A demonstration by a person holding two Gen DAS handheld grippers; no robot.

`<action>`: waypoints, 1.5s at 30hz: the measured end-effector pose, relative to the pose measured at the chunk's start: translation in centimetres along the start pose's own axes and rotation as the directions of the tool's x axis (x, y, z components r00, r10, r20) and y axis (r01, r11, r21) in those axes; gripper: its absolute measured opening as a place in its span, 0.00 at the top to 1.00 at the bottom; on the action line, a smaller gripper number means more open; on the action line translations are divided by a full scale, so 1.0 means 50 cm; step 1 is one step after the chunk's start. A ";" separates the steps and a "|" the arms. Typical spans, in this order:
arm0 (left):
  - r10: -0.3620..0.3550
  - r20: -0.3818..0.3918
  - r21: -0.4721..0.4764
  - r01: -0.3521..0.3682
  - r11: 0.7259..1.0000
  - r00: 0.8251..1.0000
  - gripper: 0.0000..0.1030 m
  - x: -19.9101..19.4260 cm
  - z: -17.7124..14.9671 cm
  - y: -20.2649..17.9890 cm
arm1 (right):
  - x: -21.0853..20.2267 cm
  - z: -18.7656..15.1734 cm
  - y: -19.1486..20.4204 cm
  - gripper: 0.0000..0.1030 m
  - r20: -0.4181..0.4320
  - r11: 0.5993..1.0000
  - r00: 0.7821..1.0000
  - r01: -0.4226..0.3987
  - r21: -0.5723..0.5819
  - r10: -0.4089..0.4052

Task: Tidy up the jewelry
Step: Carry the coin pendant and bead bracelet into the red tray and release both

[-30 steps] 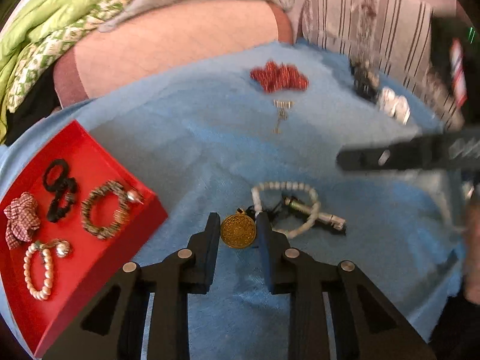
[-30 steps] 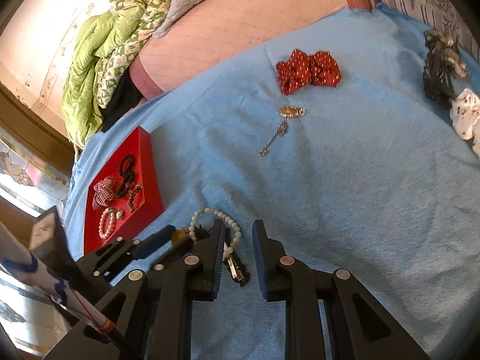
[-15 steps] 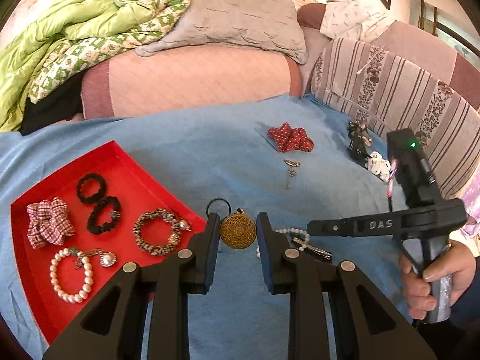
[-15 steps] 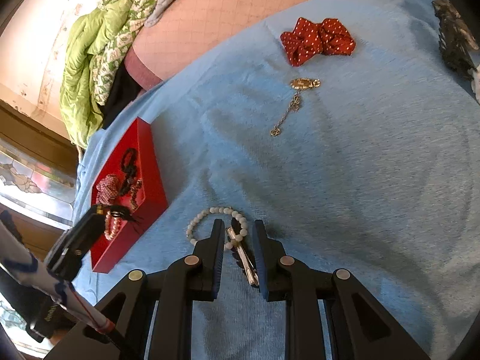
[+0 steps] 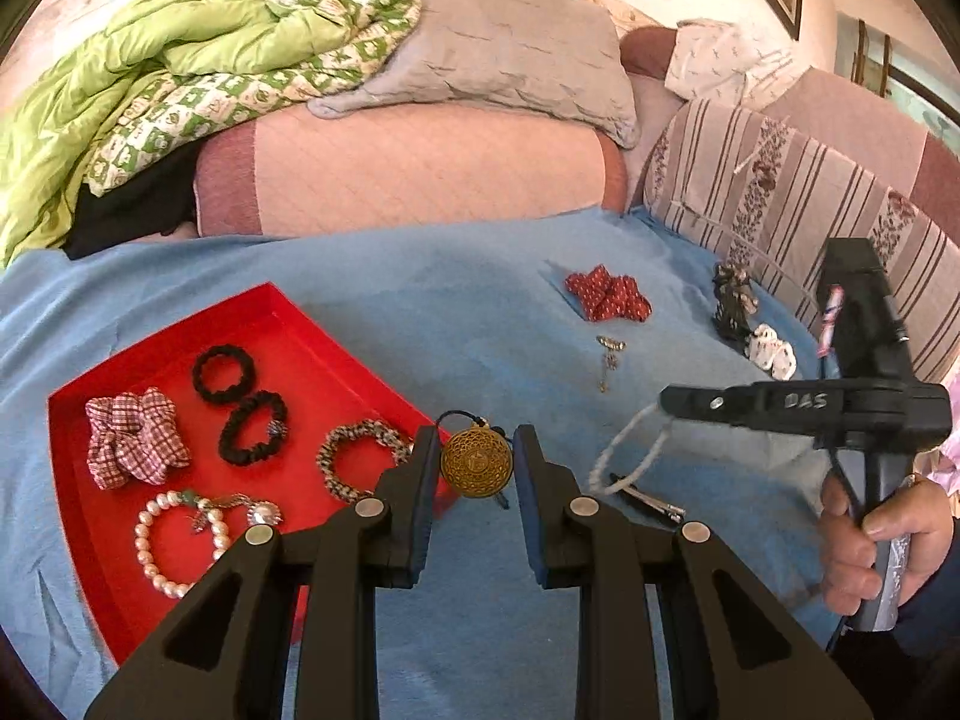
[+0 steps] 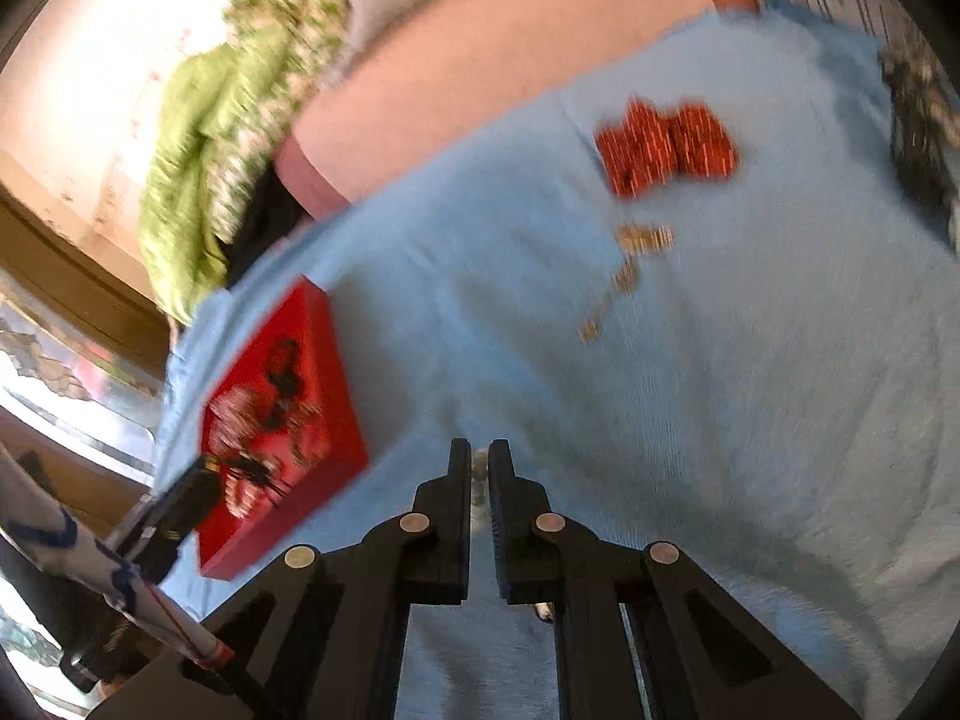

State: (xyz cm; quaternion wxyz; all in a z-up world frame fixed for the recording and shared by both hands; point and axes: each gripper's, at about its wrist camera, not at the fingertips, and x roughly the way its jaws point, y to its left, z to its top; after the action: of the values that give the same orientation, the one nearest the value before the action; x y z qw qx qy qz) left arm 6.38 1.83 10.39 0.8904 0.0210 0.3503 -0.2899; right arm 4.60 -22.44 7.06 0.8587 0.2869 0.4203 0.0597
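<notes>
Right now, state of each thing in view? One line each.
left gripper: shut on gold medallion, lifted
right gripper: shut on white bead bracelet, lifting it
red tray: holds five pieces
hair clip: on the blue cloth
red bow: on cloth

surface: blue blanket | on it: red tray; red bow; gold brooch; hair clip

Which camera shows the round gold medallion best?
The left wrist view: the gold medallion sits sharp and centred, held between the left gripper's jaws, its patterned face towards the camera. The right wrist view is blurred by motion; the medallion cannot be made out there, only the dark left gripper near the red tray.
</notes>
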 end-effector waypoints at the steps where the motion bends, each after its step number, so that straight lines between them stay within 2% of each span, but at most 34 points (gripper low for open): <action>1: 0.003 0.008 -0.007 -0.003 1.000 1.000 0.77 -0.006 0.002 0.006 | -0.009 0.003 0.005 0.94 0.020 1.000 1.000 0.001 -0.011 -0.001; 5: 0.018 0.033 -0.040 -0.017 0.999 0.999 0.77 -0.033 0.005 0.035 | -0.039 0.009 0.021 0.94 0.078 0.999 0.997 -0.009 -0.038 0.012; 15: 0.065 0.040 -0.079 -0.061 0.995 0.997 0.77 -0.058 -0.002 0.081 | -0.068 0.012 0.053 0.94 0.137 0.995 0.990 -0.022 -0.092 0.035; 45: 0.101 -0.004 -0.068 -0.101 0.993 0.995 0.77 -0.052 -0.026 0.096 | -0.041 0.000 0.108 0.94 0.136 0.989 0.988 -0.047 -0.139 0.066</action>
State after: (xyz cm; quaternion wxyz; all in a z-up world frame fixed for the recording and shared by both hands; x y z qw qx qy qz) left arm 6.60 7.45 10.26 0.9041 0.0084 0.3585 -0.2325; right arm 4.03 -18.69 11.39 0.9017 0.2432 0.3455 0.0920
